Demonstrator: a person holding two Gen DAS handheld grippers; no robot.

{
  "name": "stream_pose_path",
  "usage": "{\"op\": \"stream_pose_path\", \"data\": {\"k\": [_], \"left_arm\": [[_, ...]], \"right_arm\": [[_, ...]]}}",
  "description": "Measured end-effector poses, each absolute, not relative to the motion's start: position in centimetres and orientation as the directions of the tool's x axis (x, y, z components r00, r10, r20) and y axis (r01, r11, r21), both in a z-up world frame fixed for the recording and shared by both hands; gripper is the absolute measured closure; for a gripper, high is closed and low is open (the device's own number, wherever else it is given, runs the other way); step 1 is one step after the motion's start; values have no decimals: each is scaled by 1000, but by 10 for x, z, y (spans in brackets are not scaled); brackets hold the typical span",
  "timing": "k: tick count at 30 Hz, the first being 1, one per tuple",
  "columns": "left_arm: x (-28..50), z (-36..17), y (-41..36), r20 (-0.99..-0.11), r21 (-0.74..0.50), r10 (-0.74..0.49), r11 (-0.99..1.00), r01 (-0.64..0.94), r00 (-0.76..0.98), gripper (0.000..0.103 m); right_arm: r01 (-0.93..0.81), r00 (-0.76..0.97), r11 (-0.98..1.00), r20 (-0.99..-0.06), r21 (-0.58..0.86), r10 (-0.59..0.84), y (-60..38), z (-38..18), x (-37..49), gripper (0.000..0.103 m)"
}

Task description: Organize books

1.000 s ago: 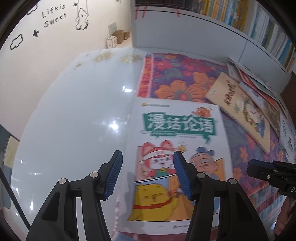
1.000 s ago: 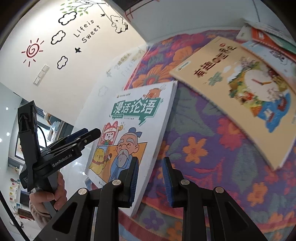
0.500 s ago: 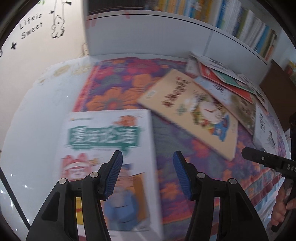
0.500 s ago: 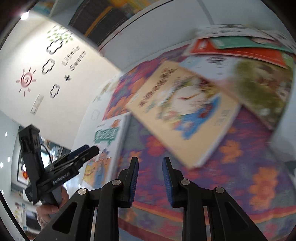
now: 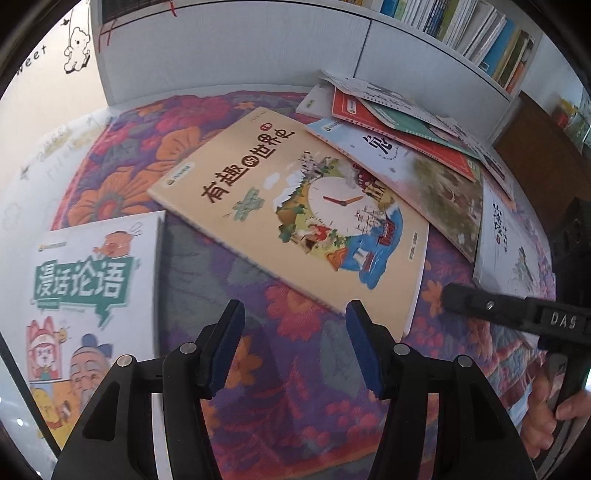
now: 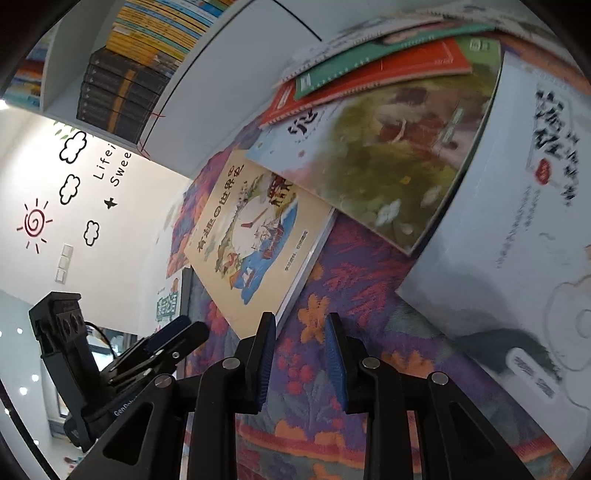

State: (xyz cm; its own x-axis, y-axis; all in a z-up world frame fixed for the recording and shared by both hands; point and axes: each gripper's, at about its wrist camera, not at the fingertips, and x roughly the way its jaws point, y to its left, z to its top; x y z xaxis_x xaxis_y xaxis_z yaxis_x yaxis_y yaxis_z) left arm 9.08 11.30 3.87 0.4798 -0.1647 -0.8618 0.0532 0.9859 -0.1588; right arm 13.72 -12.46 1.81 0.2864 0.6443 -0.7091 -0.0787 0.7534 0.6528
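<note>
Tan clock book (image 5: 295, 218) lies mid-frame on the floral rug (image 5: 288, 369), long axis upper left to lower right, lower corner just above both grippers. L gripper (image 5: 293, 343) apart, empty; R gripper (image 6: 300, 354) narrowly apart, empty, w/ corner nearer.

Children's reading room: bookshelf (image 5: 461, 26), wall decals (image 6: 74, 177)

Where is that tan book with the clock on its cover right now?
In the left wrist view the tan clock book lies flat on the flowered rug, between the white cartoon book on its left and the overlapping book pile on its right.
</note>
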Motion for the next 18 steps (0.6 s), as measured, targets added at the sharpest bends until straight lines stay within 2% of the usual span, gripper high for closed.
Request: {"op": "stream_pose_path", "data": {"k": [9,13,18], "left_arm": [[102,29,104,-842,-160,-189,982,102,504,48],[104,26,105,-834,-165,-204,979,121,513,48],[105,27,107,-829,-142,-184,983,119,528,52]], "right_arm": [[-111,250,752,-714,650,654,-99,12,149,76],[-175,248,782,-742,598,623,-78,21,148,55],[-185,205,757,-729,627,653,-68,19,149,56]]}}
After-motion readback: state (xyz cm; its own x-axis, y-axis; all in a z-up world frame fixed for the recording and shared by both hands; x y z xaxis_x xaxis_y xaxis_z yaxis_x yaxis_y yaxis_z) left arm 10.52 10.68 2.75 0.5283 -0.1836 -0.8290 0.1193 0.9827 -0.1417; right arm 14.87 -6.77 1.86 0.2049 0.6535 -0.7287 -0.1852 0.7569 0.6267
